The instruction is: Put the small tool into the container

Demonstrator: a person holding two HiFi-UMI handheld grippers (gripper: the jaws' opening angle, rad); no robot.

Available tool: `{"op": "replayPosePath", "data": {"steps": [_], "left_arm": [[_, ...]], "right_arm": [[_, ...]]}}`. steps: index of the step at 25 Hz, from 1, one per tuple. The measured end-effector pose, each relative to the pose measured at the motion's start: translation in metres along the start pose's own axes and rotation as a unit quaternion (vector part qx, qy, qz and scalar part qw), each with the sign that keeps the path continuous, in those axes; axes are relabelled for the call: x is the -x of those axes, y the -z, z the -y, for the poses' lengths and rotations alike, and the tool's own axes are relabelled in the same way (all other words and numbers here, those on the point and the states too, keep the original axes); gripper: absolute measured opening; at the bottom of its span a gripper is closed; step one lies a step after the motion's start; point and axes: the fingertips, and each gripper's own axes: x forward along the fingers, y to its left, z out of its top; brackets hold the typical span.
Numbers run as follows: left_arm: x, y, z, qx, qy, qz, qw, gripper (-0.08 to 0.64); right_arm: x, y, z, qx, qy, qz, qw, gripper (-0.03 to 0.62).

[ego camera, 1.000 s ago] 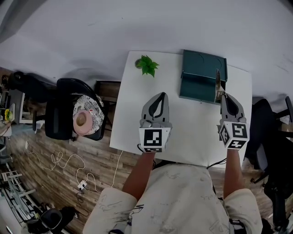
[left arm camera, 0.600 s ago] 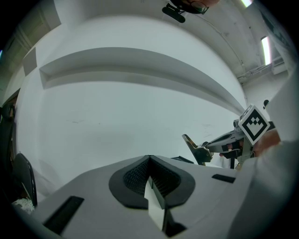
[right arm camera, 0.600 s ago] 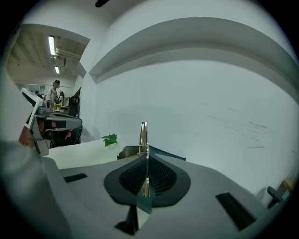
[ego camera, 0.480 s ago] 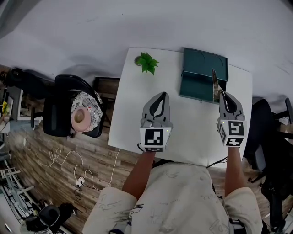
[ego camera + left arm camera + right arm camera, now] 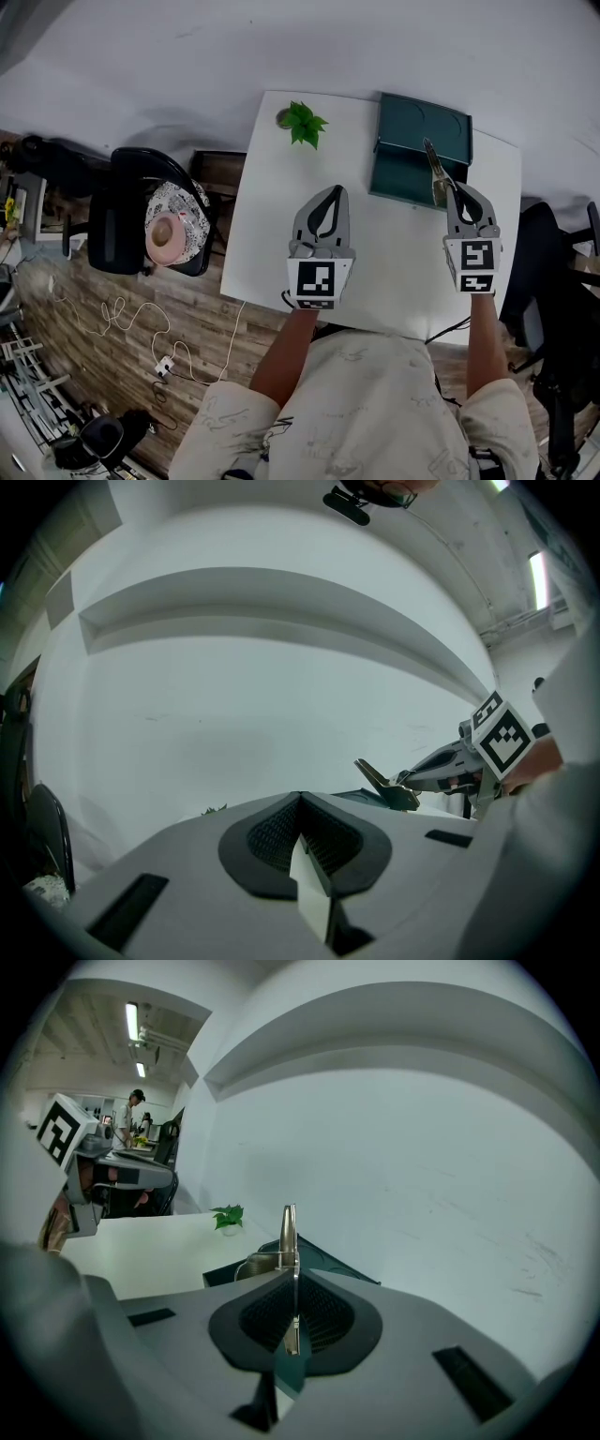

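1. Pinching the small tool (image 5: 432, 167) by its near end, my right gripper (image 5: 457, 191) is clamped flat on the thin metal. The free end juts out above the container's right side.
2. It looks light, stiff and slick. A narrow strip like this may pivot in the pads, so I judge a hold across its broad faces best.
3. The container (image 5: 412, 127) is a dark green box, lying open beneath the tool.
4. My left gripper (image 5: 327, 194) hovers left of the container, jaws together on nothing.
5. No brand or lettering is readable on the tool or the container; only my cubes' square markers show.
6. A small plant (image 5: 302, 124) stands farther left of the container.
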Motion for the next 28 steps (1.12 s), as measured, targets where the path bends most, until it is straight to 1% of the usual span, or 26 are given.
{"op": "replayPosePath", "data": {"steps": [14, 24, 28], "left_arm": [[-0.002, 0.007, 0.0, 0.001, 0.002, -0.01, 0.9999, 0.006], [-0.002, 0.015, 0.0, 0.001, 0.001, -0.02, 0.9998, 0.006], [-0.002, 0.02, 0.002, 0.002, 0.002, -0.024, 0.9997, 0.006]], "right_arm": [[-0.021, 0.011, -0.013, 0.063, -0.026, -0.031, 0.997, 0.018], [-0.036, 0.022, -0.021, 0.105, -0.043, -0.055, 0.992, 0.018], [-0.042, 0.028, -0.025, 0.127, -0.048, -0.071, 0.988, 0.018]]}}
